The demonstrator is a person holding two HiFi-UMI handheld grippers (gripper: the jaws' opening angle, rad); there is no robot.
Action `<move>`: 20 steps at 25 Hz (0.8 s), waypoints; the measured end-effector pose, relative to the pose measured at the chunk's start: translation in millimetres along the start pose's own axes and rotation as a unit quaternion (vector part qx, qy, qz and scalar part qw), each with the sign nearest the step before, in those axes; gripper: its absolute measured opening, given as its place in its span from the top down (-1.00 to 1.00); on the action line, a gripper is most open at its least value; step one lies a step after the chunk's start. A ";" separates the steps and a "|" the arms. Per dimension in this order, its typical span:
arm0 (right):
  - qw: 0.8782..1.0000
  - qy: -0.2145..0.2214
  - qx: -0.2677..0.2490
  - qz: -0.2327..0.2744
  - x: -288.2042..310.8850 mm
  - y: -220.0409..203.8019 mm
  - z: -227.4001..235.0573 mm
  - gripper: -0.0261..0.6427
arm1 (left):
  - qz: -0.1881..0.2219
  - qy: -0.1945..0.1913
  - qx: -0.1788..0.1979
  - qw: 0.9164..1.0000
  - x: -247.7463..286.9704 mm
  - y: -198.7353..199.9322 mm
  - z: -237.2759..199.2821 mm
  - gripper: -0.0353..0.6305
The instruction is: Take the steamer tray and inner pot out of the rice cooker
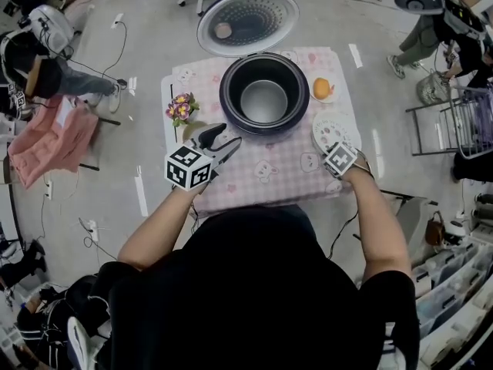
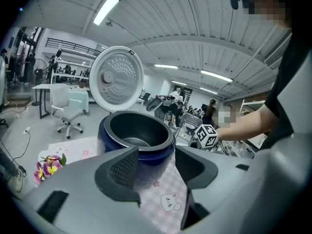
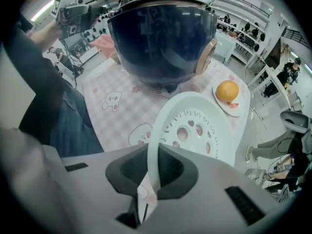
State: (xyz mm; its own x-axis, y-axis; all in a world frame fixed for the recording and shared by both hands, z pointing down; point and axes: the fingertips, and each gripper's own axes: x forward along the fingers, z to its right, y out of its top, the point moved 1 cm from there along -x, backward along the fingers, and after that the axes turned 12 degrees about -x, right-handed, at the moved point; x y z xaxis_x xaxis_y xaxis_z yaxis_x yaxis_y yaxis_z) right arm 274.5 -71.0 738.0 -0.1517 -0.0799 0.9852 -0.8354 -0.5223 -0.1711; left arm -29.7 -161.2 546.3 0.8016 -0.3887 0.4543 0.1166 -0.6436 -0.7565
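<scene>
- The white perforated plastic steamer tray [image 3: 195, 130] is out of the cooker. It is gripped by its rim in the right gripper [image 3: 152, 177], whose jaws are clamped on the thin edge.
- It is held low by the pink checked tabletop [image 1: 269, 179], apparently to be set down clear of the cooker.
- The dark metal inner pot [image 1: 264, 100] is seated in the open dark blue rice cooker [image 1: 227, 99].
- The left gripper [image 2: 156, 167] is poised before the cooker with its jaws spread and empty, seemingly readied for the pot.
</scene>
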 end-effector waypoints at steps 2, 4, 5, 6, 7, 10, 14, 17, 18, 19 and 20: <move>1.000 -0.009 -0.010 0.001 5.7 2.2 -0.1 0.83 | -0.002 0.001 -0.002 1.000 2.1 -1.2 -2.2 0.13; 1.000 -0.005 -0.012 -0.005 13.4 1.0 -6.0 0.83 | -0.004 0.002 -0.007 1.000 4.5 -1.7 -4.5 0.13; 1.000 0.000 -0.013 -0.011 17.8 -1.3 -9.5 0.83 | -0.004 0.001 -0.010 1.000 6.0 -1.6 -5.6 0.13; 1.000 -0.001 -0.018 -0.018 21.4 -3.1 -11.0 0.82 | -0.004 0.001 -0.012 1.000 7.5 -1.7 -6.6 0.13; 0.999 -0.005 -0.026 -0.023 24.4 -3.6 -11.1 0.82 | -0.004 0.000 -0.013 1.000 9.0 -1.9 -7.3 0.13; 0.999 -0.004 -0.037 -0.029 35.8 -7.7 -15.4 0.81 | -0.004 -0.001 -0.015 1.000 13.4 -2.8 -7.5 0.13; 0.999 0.007 -0.032 -0.034 50.7 -14.1 -21.3 0.78 | -0.004 -0.001 -0.017 1.000 17.6 -2.6 -7.5 0.13; 0.999 0.012 -0.032 -0.038 59.9 -16.2 -26.9 0.76 | -0.004 0.000 -0.020 1.000 17.4 -4.4 -8.3 0.13; 0.999 0.010 -0.036 -0.036 62.1 -15.5 -26.8 0.76 | -0.004 0.001 -0.020 1.000 17.2 -5.4 -8.4 0.13; 0.999 0.009 -0.038 -0.037 64.1 -15.5 -27.1 0.75 | -0.004 0.002 -0.020 1.000 17.0 -6.4 -8.6 0.13; 0.998 0.013 -0.036 -0.040 66.4 -17.1 -28.9 0.73 | -0.004 0.002 -0.021 1.000 16.6 -7.1 -9.1 0.13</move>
State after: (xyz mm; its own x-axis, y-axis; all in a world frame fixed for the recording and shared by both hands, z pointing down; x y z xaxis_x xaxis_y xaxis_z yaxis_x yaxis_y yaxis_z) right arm 263.4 -42.8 806.0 -0.0954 -0.0173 0.9953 -0.8813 -0.4635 -0.0925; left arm -22.6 -169.2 563.5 0.7979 -0.3872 0.4619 0.0975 -0.6733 -0.7329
